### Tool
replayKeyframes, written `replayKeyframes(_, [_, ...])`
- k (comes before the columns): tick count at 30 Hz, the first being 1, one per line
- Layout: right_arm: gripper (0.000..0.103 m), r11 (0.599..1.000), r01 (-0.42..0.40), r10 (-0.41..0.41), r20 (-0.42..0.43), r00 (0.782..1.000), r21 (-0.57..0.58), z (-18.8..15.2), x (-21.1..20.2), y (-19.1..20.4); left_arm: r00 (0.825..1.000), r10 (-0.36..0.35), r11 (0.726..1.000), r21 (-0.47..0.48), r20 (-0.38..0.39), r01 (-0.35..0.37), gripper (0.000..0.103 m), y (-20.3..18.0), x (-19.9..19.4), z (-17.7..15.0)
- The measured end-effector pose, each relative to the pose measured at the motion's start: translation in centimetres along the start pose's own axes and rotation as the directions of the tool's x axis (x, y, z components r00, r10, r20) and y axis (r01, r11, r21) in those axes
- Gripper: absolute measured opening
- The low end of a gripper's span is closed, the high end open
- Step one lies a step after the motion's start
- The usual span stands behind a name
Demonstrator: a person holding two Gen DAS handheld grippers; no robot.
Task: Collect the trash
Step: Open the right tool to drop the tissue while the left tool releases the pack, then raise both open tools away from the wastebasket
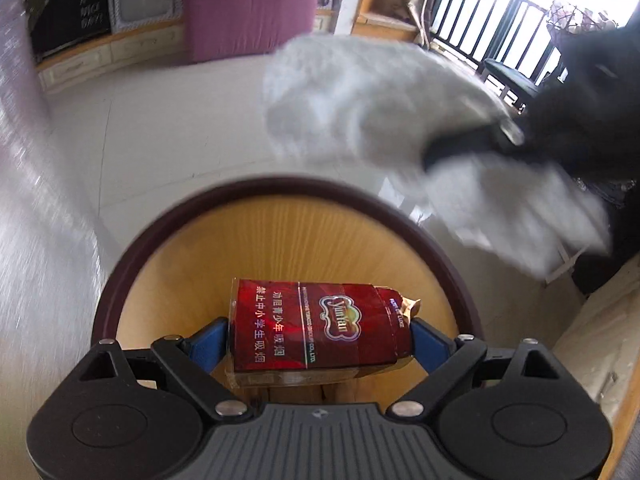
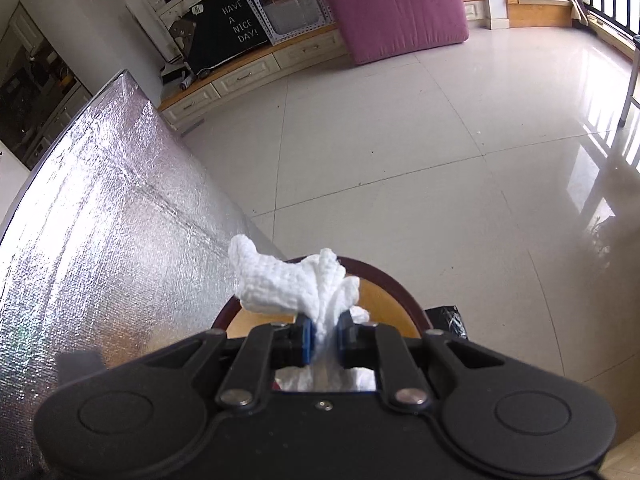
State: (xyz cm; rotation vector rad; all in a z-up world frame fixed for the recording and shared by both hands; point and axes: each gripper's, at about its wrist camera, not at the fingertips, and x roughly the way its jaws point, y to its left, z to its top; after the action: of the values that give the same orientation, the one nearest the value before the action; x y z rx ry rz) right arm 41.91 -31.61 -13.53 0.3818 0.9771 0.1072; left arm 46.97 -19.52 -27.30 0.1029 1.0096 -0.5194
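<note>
Both grippers tilt downward over bin (image 1: 120, 264) — left (image 1: 320, 340) clamps pack (image 1: 312, 328), right (image 2: 323, 336) tissue (image 2: 288, 284).

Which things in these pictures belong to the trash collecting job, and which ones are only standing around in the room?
Part of the job:
- red cigarette pack, clamped in the left gripper
- white crumpled tissue, pinched in the right gripper
- round wooden bin below both

Only standing around:
- silver foil-covered surface
- pink mattress
- black "Have a nice day" sign
- tiled floor
</note>
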Motion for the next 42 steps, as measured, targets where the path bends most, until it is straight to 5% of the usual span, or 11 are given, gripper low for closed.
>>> replayKeyframes(2, [0.013,1.000,0.002,-0.003,-0.008,1.000,-0.015,0.0,0.2,-0.3,1.000,-0.016,1.000,0.007,0.009,0.016,0.103,0.1,0.8,0.5])
replayKeyframes(12, [0.014,0.999,0.002,0.003,-0.106,0.994,0.054,-1.1,3.3,-2.8,0.997,-0.037,0.999,-0.007,-0.074,0.037,0.103,-0.2,0.0,-3.1])
replayKeyframes(15, [0.031,0.996,-0.003,0.016,-0.149,0.989,0.089,-2.0,4.3,-3.1,0.996,-0.049,0.999,-0.019,-0.079,0.047,0.103,-0.9,-1.1,-4.4])
replayKeyframes(17, [0.071,0.993,0.017,0.004,-0.168,0.986,0.119,-2.4,4.8,-3.3,0.994,-0.059,0.998,-0.021,-0.088,0.058,0.103,-1.5,-1.3,-4.2])
replayKeyframes(42, [0.102,1.000,-0.008,0.008,-0.071,0.997,-0.010,-2.9,-4.0,-0.4,1.000,0.010,0.998,-0.067,-0.027,-0.011,0.103,-1.8,-10.4,-3.5])
